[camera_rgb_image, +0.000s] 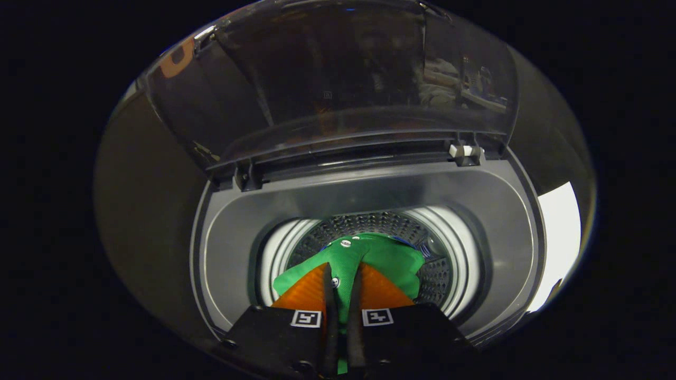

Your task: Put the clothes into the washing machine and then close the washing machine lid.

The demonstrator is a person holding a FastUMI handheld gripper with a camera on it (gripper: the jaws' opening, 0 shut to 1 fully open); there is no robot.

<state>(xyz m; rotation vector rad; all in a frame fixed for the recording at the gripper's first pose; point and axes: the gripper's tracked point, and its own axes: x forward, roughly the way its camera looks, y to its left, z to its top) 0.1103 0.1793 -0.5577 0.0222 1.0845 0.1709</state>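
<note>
Gripper view: the gripper [343, 277] hangs over the washing machine [369, 195]; its orange fingers [309, 290] pinch the green garment [380, 258], which dangles into the perforated drum [369, 224], likely for dropping; the far lid [338, 84] stands raised, keeping the opening free.

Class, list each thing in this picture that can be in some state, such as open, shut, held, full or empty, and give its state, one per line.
Washing machine lid: open, raised upright at the back.
Washing machine drum: open at the top, the garment hanging into it.
Green garment: held, pinched between the fingers, over the drum.
Gripper: shut on the green garment, fingers pointing down into the drum.
</note>
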